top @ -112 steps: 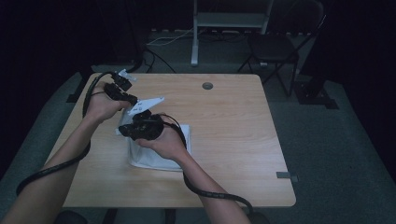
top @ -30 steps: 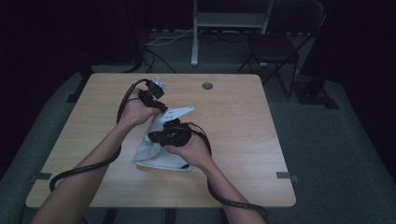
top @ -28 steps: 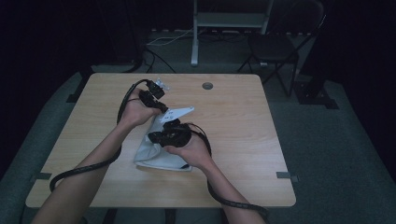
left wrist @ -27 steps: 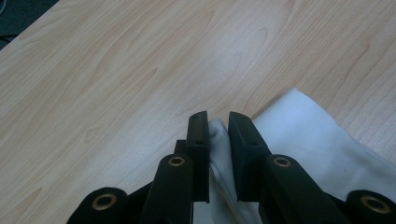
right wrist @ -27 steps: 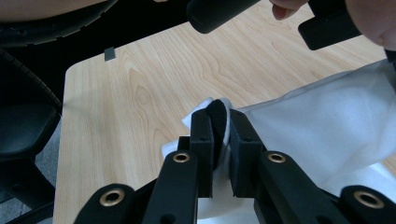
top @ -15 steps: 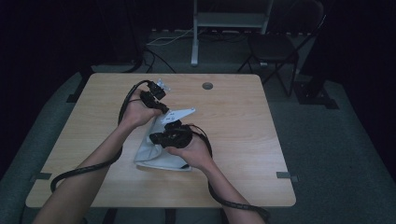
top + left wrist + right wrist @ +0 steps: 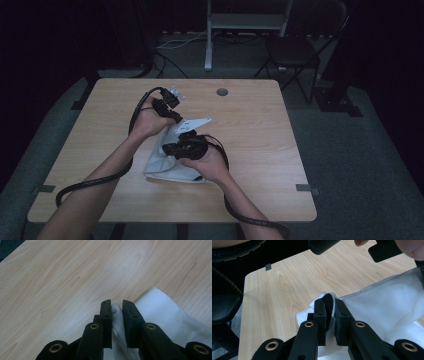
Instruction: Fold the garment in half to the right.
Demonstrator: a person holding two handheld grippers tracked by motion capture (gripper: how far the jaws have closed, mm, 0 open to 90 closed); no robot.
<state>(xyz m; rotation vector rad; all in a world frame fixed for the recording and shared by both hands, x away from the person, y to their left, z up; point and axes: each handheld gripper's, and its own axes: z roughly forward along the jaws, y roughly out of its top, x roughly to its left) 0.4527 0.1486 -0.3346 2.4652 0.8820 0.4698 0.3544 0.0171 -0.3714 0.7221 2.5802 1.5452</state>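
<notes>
Left gripper (image 7: 170, 111), at upper left of centre in the high view, has its jaws clamped on a fold of the white cloth (image 7: 167, 162) lying mid-table (image 7: 280, 150), while right gripper (image 7: 172, 148), just below, pinches another edge.

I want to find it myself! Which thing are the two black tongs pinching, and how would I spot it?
Look at the light wooden table in the dark room. Near its middle, between the person's two hands, lies a white cloth, partly lifted and crumpled. The left tongs and right tongs each pinch a fold of it, and it is the one soft white thing on the bare wood.
</notes>
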